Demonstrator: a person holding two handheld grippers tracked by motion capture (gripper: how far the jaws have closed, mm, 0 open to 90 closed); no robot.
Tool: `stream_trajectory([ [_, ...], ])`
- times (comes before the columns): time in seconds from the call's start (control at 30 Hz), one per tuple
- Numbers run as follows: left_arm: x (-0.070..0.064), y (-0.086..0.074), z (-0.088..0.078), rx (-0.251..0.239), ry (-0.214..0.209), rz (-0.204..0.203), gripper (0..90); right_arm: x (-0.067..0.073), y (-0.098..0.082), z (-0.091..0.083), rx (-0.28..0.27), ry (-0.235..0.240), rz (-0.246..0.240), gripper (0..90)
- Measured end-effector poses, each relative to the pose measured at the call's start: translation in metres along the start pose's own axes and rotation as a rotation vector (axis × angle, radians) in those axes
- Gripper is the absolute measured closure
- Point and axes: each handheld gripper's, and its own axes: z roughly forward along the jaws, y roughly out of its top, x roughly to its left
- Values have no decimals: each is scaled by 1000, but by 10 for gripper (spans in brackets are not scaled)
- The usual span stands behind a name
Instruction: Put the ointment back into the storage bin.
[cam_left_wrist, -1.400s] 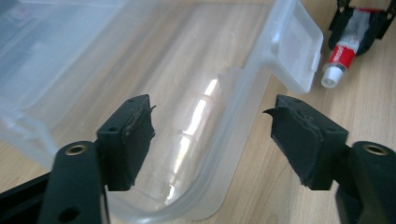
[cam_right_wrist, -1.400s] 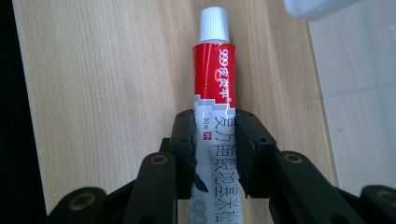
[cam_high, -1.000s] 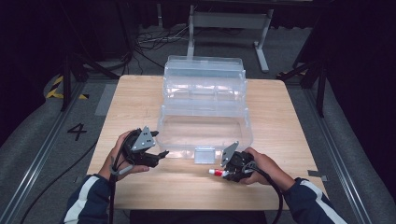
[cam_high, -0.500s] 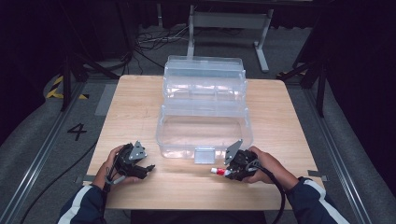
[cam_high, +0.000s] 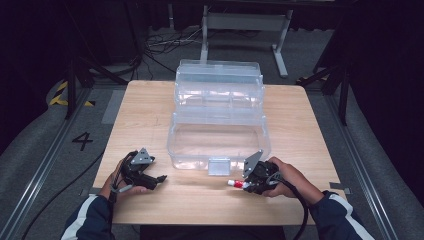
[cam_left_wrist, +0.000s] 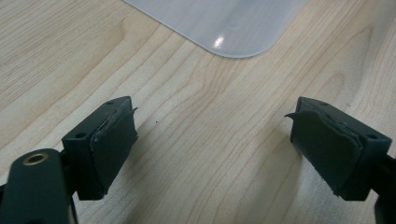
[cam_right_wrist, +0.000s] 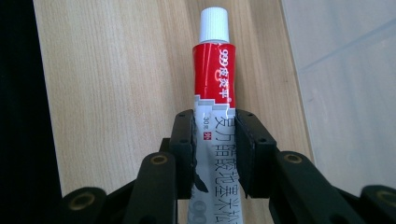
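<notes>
Left claw (cam_high: 161, 178) low over the wooden counter (cam_high: 150, 110) near its front left corner, gripped by the left hand (cam_high: 122, 180), grey three-cornered plate on top. Jaws spread wide, having just been opening, with nothing between them; in the left gripper view only bare wood grain in the gap, dark pads worn and curling at the edges. Just ahead of the jaws in that view, a rounded corner of the clear plastic case (cam_left_wrist: 219, 23), resting flat on the wood.

Further right in the high view, the clear plastic case (cam_high: 218, 117) at the middle of the counter, lid thrown back, trays stepped up toward the far edge, a small latch tab at the front wall. Front tray see-through, contents hard to tell.

Right of the latch, right claw (cam_high: 245, 184) close to the case's front wall, held in the right hand (cam_high: 285, 177), pointing left along the counter. Jaws drawn in and clamped on a tube (cam_high: 235, 183) of ointment. In the right gripper view, tube (cam_right_wrist: 215, 93) pinched around its grey lower body by both pads, red band and white cap sticking out beyond the jaws over the wood, printed lettering along its length. Tube roughly level, just off the counter or grazing it; cannot tell which.
</notes>
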Motion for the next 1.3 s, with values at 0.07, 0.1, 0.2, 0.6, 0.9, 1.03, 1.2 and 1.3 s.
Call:
stream_trajectory([
  [0.07, 0, 1, 1, 0, -6, -1, 137, 1, -1, -5, -11, -11, 10, 707],
  [0.1, 1, 1, 1, 3, -7, 2, 134, 0, -2, -7, -13, -8, -1, 707],
  [0.2, 1, 2, 2, 7, -2, 8, 123, 1, -5, -13, -30, -15, 12, 707],
  [0.6, 1, 3, 3, 7, -4, 5, 111, 9, -12, -35, -61, -50, -25, 707],
  [0.9, 1, 3, 4, 6, -3, 4, 111, 11, -10, -60, -111, -71, -45, 706],
  [1.03, 1, 3, 3, 7, -4, 5, 110, 11, -4, -74, -115, -99, -60, 706],
  [1.2, 1, 3, 4, 6, -2, 4, 110, 10, 4, -88, -108, -129, -83, 706],
  [1.3, 1, 4, 4, 6, -3, 2, 108, 4, 7, -98, -126, -146, -72, 706],
])
